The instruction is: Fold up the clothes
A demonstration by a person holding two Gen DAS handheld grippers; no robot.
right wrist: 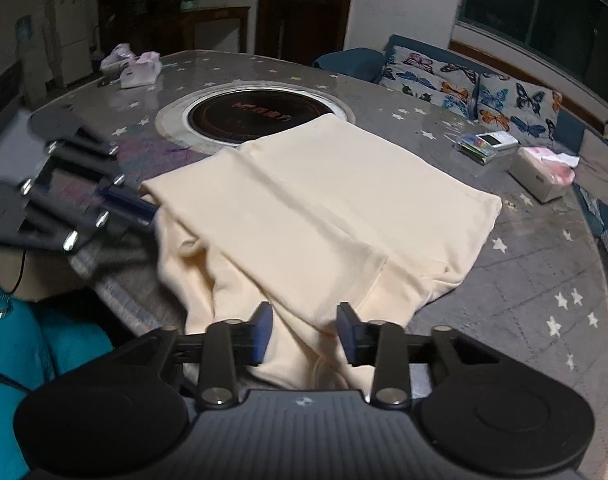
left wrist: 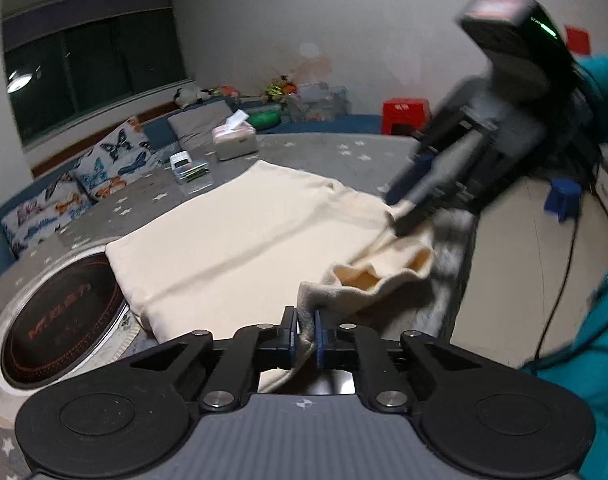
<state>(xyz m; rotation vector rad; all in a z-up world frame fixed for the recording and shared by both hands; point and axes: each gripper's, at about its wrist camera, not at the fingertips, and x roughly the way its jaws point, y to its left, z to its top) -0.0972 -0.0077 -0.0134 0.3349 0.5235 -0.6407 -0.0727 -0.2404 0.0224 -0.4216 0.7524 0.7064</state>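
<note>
A grey star-patterned table (right wrist: 516, 280) with an inset cooktop (right wrist: 259, 118) is filling a dim living room. A cream garment (right wrist: 324, 200) is lying on it, partly folded, ahead of both grippers. The left gripper (left wrist: 305, 330) is pinching a gathered edge at the garment's near corner, jaws clamped on cloth. The right gripper (right wrist: 305, 332) is hovering over the near hem with jaws apart, gripping nothing. A one-sided pull from here could be dragging the flat panels askew, or the thin pinch could be slipping free.
</note>
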